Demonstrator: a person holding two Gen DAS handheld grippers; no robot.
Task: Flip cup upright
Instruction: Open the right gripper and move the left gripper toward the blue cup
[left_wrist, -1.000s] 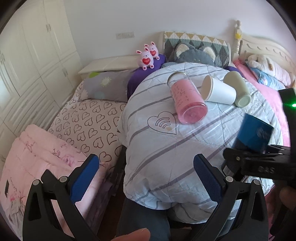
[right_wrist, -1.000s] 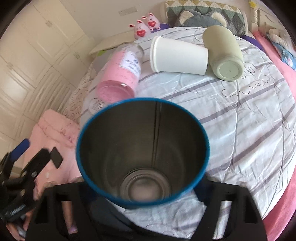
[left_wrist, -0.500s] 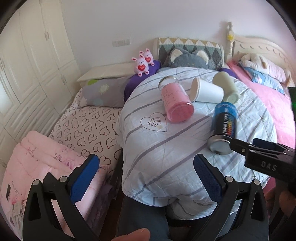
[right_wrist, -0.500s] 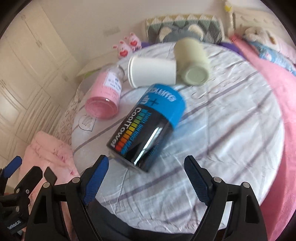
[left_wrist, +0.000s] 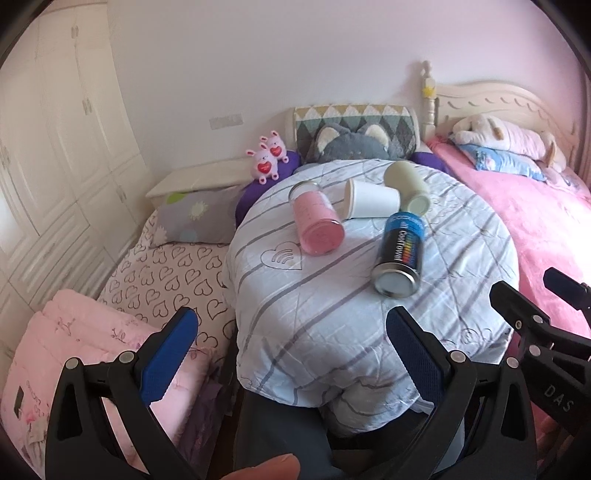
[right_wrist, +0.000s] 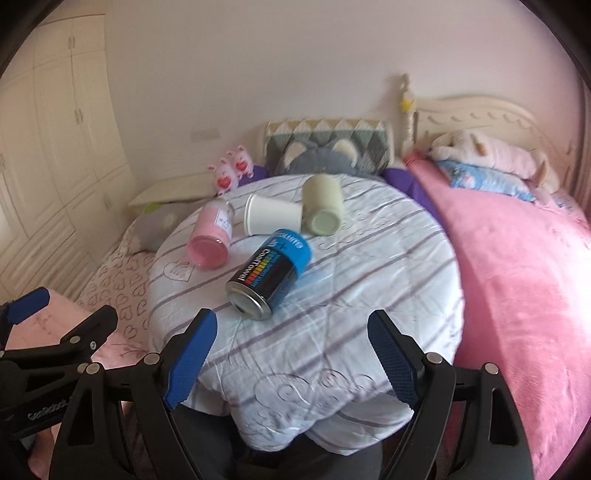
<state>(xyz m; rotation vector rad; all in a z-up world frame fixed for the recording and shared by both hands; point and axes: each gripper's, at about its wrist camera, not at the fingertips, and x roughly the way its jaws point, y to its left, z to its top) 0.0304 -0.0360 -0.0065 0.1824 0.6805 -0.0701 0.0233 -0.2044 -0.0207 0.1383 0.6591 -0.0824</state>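
Several cups lie on their sides on a round table under a striped quilt (left_wrist: 332, 314) (right_wrist: 369, 280). A blue-and-black can-shaped cup (left_wrist: 399, 254) (right_wrist: 271, 267) lies nearest, its metal base toward me. Behind it lie a pink glass cup (left_wrist: 317, 223) (right_wrist: 212, 238), a white paper cup (left_wrist: 371, 199) (right_wrist: 271, 219) and a pale green cup (left_wrist: 408, 182) (right_wrist: 322, 208). My left gripper (left_wrist: 291, 354) is open and empty, at the table's near left edge. My right gripper (right_wrist: 291, 358) is open and empty, just short of the blue cup.
A pink bed (right_wrist: 524, 266) with plush toys lies right of the table. A heart-print mattress (left_wrist: 162, 273) and folded pink blanket (left_wrist: 55, 354) lie to the left. White wardrobes (left_wrist: 55, 147) line the left wall. Pillows and two small pink plush toys (left_wrist: 267, 157) sit behind the table.
The right gripper let go of the blue cup, which now lies on its side on the quilt. Both grippers have pulled back from the table.
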